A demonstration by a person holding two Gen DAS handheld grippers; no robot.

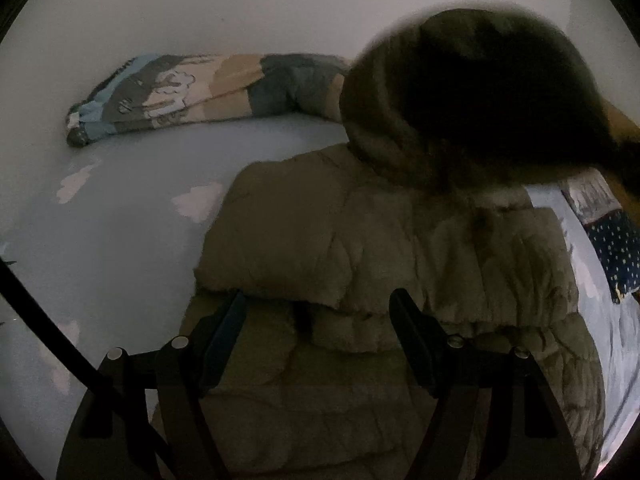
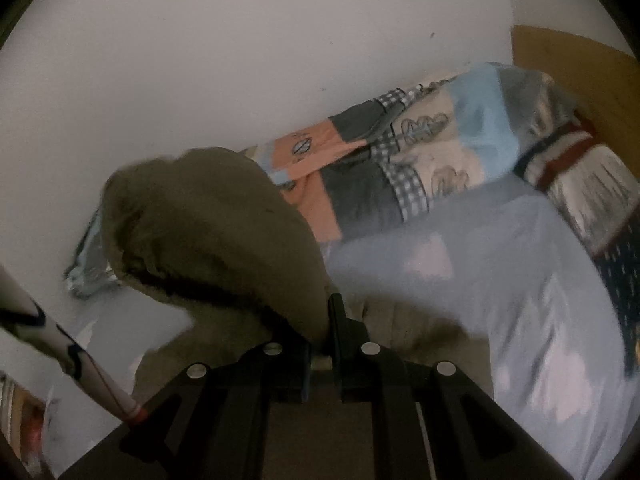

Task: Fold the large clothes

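1. Bed [image 1: 120,248]: pale blue sheet with white cloud shapes, set against a plain wall; it carries everything below.
2. Jacket [image 1: 360,248]: olive, quilted and padded, lying on the bed sheet toward the near right, its lower part already doubled over the body. It looks bulky but light, soft and springy, with a rather slick shell, so a fold will probably puff open unless pressed flat. Seams, hems and the hood rim are likely the surest places to take hold; a pinch of loose padding may slip.
3. Patchwork quilt [image 1: 208,88]: rolled along the far edge of the bed by the wall, apart from the task.
4. Hood [image 2: 208,240]: lifted clear of the jacket body, its dark inside turned toward the left wrist view, blurred there.
5. Left tongs [image 1: 316,316]: standing wide and empty, poised above the near folded edge of the jacket, pads not pressing on it.
6. Right tongs [image 2: 320,328]: closed narrow, pinching the hood at its rim and holding it up.
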